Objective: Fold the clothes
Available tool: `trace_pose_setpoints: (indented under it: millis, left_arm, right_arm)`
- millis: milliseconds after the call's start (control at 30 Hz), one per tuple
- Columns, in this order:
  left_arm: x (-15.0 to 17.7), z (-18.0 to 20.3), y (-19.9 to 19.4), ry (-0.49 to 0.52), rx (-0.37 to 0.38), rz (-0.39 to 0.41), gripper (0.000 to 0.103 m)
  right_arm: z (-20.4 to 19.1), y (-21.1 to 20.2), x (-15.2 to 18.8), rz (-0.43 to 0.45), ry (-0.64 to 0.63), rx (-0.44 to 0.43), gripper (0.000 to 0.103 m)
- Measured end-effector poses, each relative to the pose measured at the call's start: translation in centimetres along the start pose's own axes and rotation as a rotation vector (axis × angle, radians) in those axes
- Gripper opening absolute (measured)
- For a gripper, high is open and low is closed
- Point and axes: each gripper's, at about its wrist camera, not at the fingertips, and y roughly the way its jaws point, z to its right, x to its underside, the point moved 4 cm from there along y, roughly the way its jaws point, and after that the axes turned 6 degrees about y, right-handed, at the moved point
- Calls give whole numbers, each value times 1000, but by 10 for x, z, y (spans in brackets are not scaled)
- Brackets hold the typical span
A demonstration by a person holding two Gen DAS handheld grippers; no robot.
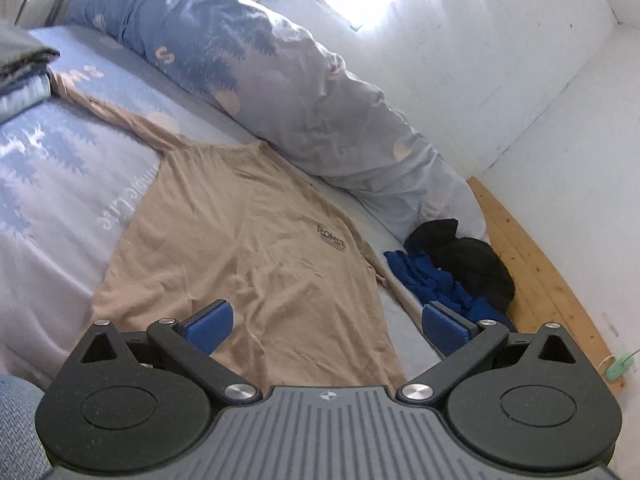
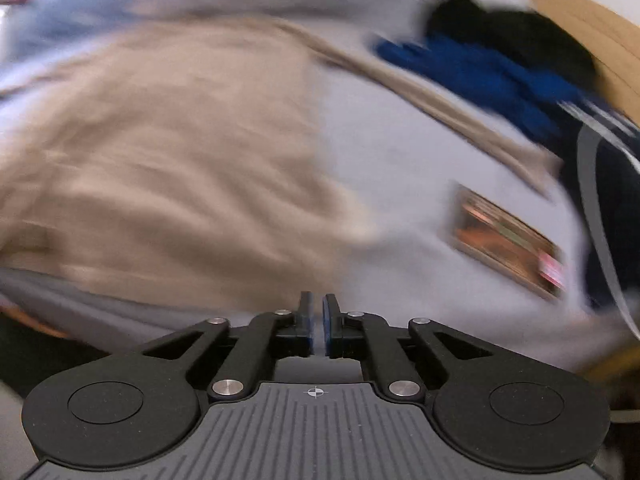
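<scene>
Tan T-shirt [image 1: 248, 264] spread flat on bed [image 1: 52, 184]; left hand-held gripper [image 1: 326, 326] wide open, empty; right hand-held gripper [image 2: 317, 322] nearly closed, gripping nothing.

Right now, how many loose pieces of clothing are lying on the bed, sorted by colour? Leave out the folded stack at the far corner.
Tan: 1, the long-sleeved shirt spread flat
Blue: 1, a crumpled garment near the bed's edge
Black: 1, a crumpled garment lying against the blue one
Total: 3
</scene>
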Motion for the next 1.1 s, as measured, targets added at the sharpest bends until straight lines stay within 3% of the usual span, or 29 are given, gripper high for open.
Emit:
trace_pose_setpoints:
  millis: [233,367,600,700,733,867,1100]
  left_arm:
    - [5,6,-8,49,-49,-3,103]
    - [7,3,-16,61,-70,2,103]
    - [9,-9,-31,69,-113,1,103]
    - [8,-19,-38,44,-131,9,103]
    - [7,-23,-40,34,-139,12,103]
    - [5,-34,-46,-9,-161,16,103]
    - [4,-43,-51,-18,-185,17,103]
  right_arm:
    - [-135,6,4,87,-345,-207,46]
    - [-179,18,-2,95,-450,-244,52]
    - [-204,45,-9,53,-530,-245,52]
    - [-207,42,3,53,-561,-270,51]
    - [-209,41,5,56,-577,-277,49]
    - [-226,40,20,49,-677,-289,22]
    - [-231,26,41,-3,-690,-376,18]
